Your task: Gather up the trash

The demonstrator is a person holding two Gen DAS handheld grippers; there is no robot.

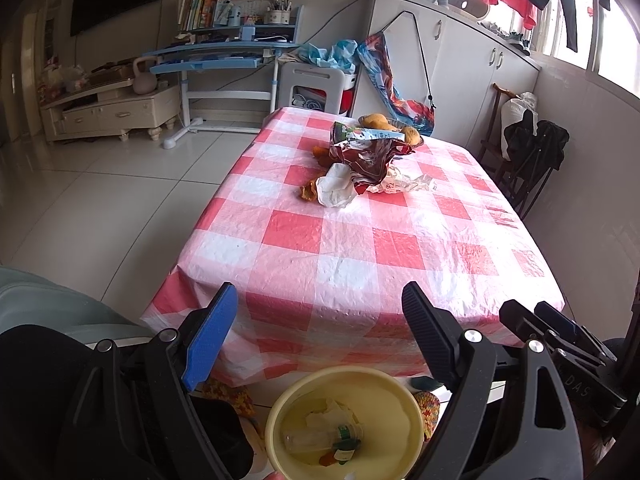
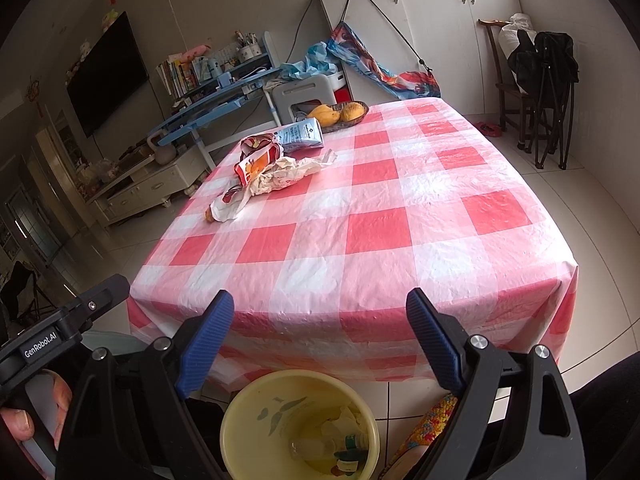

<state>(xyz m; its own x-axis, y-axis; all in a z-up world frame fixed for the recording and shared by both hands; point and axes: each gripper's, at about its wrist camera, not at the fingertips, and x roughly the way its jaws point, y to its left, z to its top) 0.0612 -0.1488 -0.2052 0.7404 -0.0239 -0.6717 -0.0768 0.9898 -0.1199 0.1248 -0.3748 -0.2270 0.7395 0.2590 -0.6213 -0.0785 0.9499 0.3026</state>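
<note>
Crumpled foil and paper are making up the trash pile (image 1: 360,168) in the left wrist view, sitting on the far half of the red-and-white checked tablecloth (image 1: 320,248): a dark red shiny snack bag (image 1: 370,160) is lying torn open at its middle, a white wad (image 1: 336,190) is resting against its near side, an orange scrap (image 1: 309,191) is poking out at the left, and a clear wrapper (image 1: 412,183) is trailing off to the right. Behind the pile, yellow fruit (image 1: 376,121) is showing only partly, its dish mostly hidden by the bag. The left gripper (image 1: 316,320) is hanging well short of the pile with its jaws spread wide and nothing between them. Below it a yellow bin (image 1: 288,400) is standing on the floor by the table's near edge, its near rim cut off by the frame; a clear bottle with a green label (image 1: 320,436) and white scraps are lying inside, hard to make out in detail. In the right wrist view the same pile (image 2: 272,168) is sitting toward the far left of the table, with a pale blue packet (image 2: 302,136) lying at its far side and the fruit resting in a dark basket (image 2: 356,118). The right gripper (image 2: 320,320) is also gaping wide and holding nothing, above the table's near edge. The bin (image 2: 240,408) is sitting below, its lower part cut off. At the left edge, a hand (image 2: 36,412) is showing only partly behind the other gripper's black body.
</note>
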